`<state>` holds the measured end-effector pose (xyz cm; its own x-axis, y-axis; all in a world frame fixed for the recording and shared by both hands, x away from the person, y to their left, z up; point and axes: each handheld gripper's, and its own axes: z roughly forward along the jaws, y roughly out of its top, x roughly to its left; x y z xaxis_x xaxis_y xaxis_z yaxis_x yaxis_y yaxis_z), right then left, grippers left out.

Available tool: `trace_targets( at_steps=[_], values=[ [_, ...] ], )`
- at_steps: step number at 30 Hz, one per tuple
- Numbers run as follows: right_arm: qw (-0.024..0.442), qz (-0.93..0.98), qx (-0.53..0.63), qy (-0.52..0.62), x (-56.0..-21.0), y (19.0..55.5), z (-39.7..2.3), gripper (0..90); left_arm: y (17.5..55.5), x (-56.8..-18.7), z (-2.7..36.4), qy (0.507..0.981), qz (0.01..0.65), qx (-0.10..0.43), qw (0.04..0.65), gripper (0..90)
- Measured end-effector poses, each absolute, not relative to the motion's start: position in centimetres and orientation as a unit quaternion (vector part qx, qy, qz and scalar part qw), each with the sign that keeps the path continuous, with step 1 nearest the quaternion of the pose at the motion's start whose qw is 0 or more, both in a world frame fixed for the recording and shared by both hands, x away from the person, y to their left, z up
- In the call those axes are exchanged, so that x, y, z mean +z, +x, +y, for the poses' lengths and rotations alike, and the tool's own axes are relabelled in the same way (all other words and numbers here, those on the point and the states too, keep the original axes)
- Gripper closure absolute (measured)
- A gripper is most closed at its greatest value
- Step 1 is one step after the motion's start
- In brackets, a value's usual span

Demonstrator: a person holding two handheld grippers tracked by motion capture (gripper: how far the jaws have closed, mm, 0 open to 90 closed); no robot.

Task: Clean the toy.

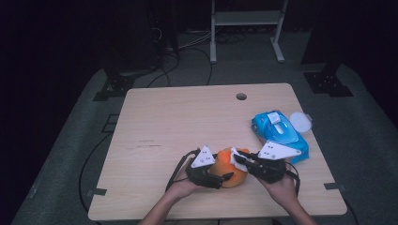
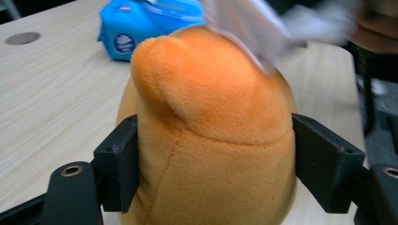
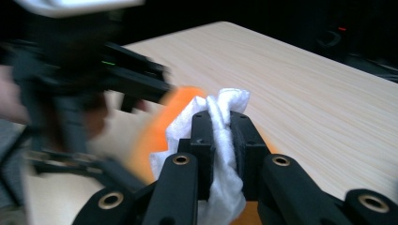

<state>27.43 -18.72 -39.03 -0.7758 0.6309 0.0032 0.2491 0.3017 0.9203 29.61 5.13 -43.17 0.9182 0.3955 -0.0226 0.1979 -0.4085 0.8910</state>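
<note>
Now my left hand-held gripper (image 1: 225, 176) clamps the orange plush toy (image 2: 211, 140) steady on the desk (image 1: 187, 117); right hand-held gripper (image 3: 220, 136) pinches a white wipe (image 3: 223, 164), rubbing its top.

Your left gripper (image 1: 228, 176) is black, matte and blocky, capped with a grey three-cornered plate dotted with dark screw heads; a black cable loops off its outer side; your right gripper (image 1: 245, 161) matches it, with the same pale plate and a trailing black cable; seen from the gripper views, each jaw is a thick black slab with small screw holes, hinged on rounded black links with brass-coloured bushings; your forearms are bare, no sleeves.
</note>
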Motion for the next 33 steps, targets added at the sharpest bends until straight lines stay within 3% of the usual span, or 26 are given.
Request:
trace_targets(
  at_steps=[5,12,19,26,29,30,33],
  values=[
    [0.179,0.783,0.514,0.301,-39.5,27.7,-20.3,80.2,29.5,-43.1,5.4,0.838,0.154,0.075,0.518,24.0],
    [0.166,0.792,0.53,0.254,-38.6,26.2,-17.7,80.0,28.7,-43.3,4.6,0.839,0.164,0.112,0.507,25.1],
    [0.17,0.783,0.518,0.301,-39.5,27.7,-20.4,80.0,29.1,-42.7,5.7,0.836,0.136,0.059,0.529,24.9],
    [0.133,0.787,0.538,0.271,-39.0,26.7,-18.8,80.1,28.4,-43.1,5.0,0.848,0.118,0.083,0.51,29.4],
    [0.154,0.79,0.526,0.274,-38.9,26.7,-18.7,80.0,28.5,-42.9,5.3,0.845,0.121,0.085,0.513,29.0],
    [0.157,0.788,0.526,0.278,-38.9,26.9,-18.9,80.0,28.6,-42.7,5.4,0.843,0.125,0.093,0.514,27.9],
    [0.15,0.777,0.529,0.305,-39.3,27.4,-19.9,80.3,29.0,-42.8,5.1,0.846,0.143,0.106,0.502,13.3]
  ],
)
